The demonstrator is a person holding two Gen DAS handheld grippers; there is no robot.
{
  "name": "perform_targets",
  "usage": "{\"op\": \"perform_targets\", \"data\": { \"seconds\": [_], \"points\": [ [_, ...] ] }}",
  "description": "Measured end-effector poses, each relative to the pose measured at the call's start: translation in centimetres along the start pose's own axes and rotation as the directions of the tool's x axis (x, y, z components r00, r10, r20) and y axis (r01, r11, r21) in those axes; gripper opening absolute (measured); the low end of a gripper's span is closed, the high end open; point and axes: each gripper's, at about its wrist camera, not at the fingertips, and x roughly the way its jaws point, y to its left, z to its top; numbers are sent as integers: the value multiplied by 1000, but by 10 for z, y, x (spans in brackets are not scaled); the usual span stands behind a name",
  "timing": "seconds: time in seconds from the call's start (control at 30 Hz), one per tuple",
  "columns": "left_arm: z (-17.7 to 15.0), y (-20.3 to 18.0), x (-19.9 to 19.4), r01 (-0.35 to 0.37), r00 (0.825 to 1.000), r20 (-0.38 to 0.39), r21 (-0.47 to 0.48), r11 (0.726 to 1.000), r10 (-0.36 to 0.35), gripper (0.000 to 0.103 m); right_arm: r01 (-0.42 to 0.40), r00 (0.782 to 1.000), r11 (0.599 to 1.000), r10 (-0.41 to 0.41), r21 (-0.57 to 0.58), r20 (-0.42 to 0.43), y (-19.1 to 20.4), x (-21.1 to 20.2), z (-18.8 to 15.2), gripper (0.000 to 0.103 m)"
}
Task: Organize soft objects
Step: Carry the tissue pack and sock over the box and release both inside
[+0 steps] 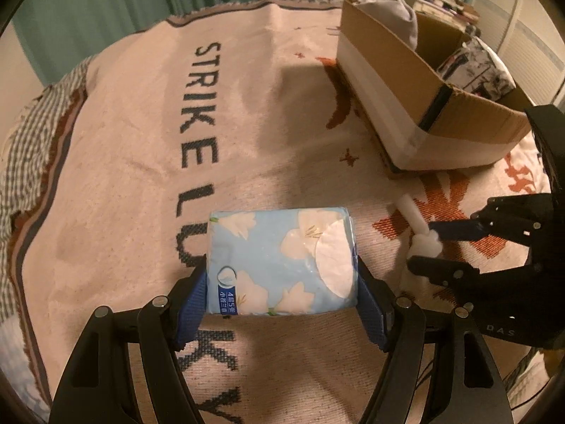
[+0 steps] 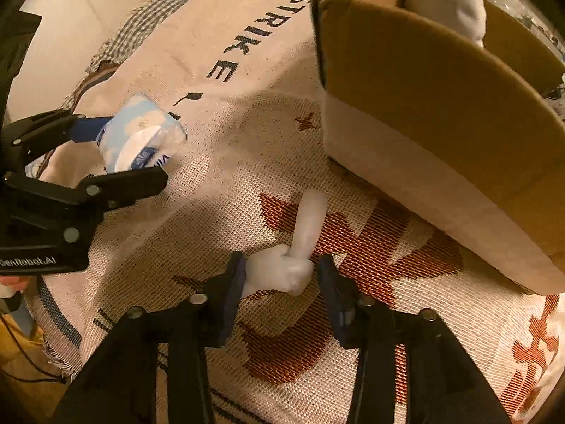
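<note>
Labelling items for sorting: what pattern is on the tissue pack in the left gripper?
The tissue pack is light blue with white flowers, clearest in the left wrist view.

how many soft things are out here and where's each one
3 in view. The tissue pack sits between the left claw fingers. The white squishy toy lies on the blanket between the right claw fingers. The grey plush is in the cardboard box; more may be hidden inside.

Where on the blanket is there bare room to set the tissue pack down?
Free: the broad stretch of blanket left of the STRIKE lettering, and the patch between lettering and box. Crowded: by the white toy near the box, where the right tongs sit.
</note>
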Motion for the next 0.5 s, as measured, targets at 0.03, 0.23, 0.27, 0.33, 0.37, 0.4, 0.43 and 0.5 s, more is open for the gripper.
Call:
{"op": "perform_targets", "data": {
  "seconds": [0.03, 0.23, 0.27, 0.33, 0.37, 0.4, 0.43, 0.5],
  "points": [
    [0, 2, 0, -3, 1000, 2, -2, 1000, 3, 73, 6, 1000, 1000, -6, -13, 6, 2, -1, 1, 36],
    [2, 5, -11, 5, 1000, 16, -17, 1000, -4, 73, 15, 998, 999, -13, -43, 68, 3, -22, 4, 34],
    [3, 5, -15, 3, 1000, 22, -17, 1000, -3, 73, 8, 997, 999, -5, -46, 78, 3, -28, 5, 34],
    [9, 2, -26, 2, 999, 50, -17, 1000, -1, 73, 4, 993, 999, 3, -54, 115, 4, -44, 6, 34],
    [13, 1, -30, 2, 998, 66, -17, 1000, -1, 73, 6, 991, 998, 2, -61, 134, 5, -53, 6, 34],
    [17, -3, -38, 3, 995, 95, -15, 1000, -1, 73, 11, 987, 997, 0, -71, 159, 6, -63, 7, 34],
    [21, -6, -46, 2, 992, 124, -9, 1000, -1, 73, 22, 982, 996, -6, -83, 190, 7, -76, 7, 34],
    [30, -18, -61, 5, 983, 181, 14, 1000, -8, 73, 48, 971, 994, -23, -98, 239, 10, -97, 8, 34]
  ]
}}
